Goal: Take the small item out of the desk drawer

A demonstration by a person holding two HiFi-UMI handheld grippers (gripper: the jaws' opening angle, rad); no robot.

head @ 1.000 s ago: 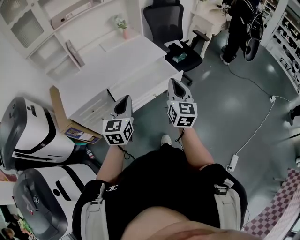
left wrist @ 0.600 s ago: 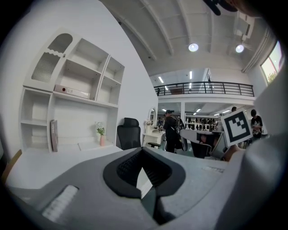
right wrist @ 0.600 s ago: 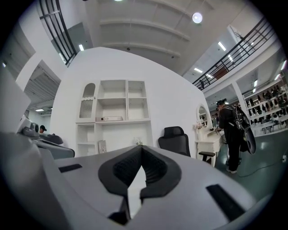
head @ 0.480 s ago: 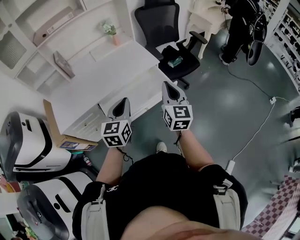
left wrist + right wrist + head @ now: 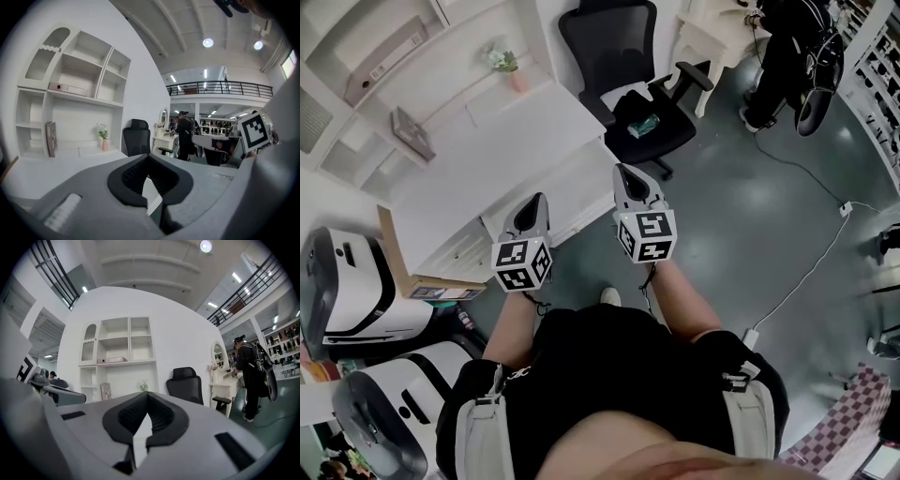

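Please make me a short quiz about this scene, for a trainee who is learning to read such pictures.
1. True or false: the right gripper holds a small item.
2. What stands on the desk near the wall? A) a vase with a plant B) a lamp C) a kettle
3. Fill in: the small teal thing lies on the seat of the black ____.
Key: 1 false, it is shut and empty. 2 A. 3 chair.

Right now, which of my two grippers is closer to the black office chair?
The right gripper, held on the side of the black office chair; the left gripper is farther off, in front of the white desk.
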